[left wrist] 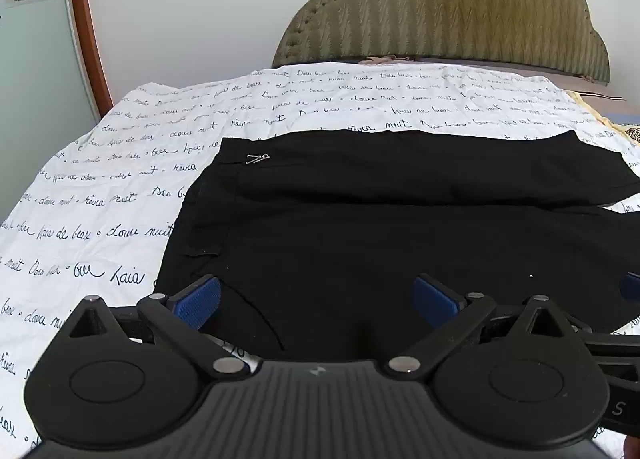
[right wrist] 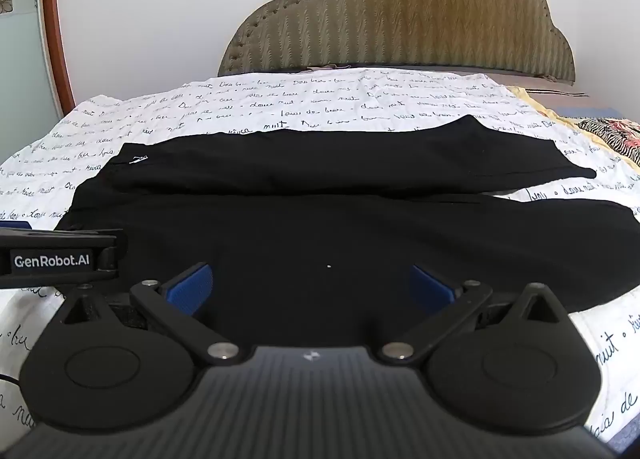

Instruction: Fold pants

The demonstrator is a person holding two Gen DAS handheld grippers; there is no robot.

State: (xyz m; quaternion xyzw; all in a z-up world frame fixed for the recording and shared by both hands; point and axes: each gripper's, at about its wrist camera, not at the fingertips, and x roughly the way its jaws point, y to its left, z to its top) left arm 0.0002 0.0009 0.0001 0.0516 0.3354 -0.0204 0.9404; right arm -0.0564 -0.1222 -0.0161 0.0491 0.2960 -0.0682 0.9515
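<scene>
Black pants (left wrist: pixel 360 227) lie flat on the bed, waist to the left with a small metal hook (left wrist: pixel 258 158), the two legs running right, one behind the other. They also show in the right wrist view (right wrist: pixel 320 219). My left gripper (left wrist: pixel 316 303) is open, its blue pads (left wrist: pixel 198 303) over the near edge of the pants by the waist. My right gripper (right wrist: pixel 310 289) is open over the near leg, empty. The left gripper's body (right wrist: pixel 60 255) shows at the left of the right wrist view.
A white sheet with black script (left wrist: pixel 100 199) covers the bed. A padded olive headboard (left wrist: pixel 460 7) stands behind. A wood-framed panel (left wrist: pixel 86 19) is at the left. Patterned fabric (right wrist: pixel 612 135) lies at the far right.
</scene>
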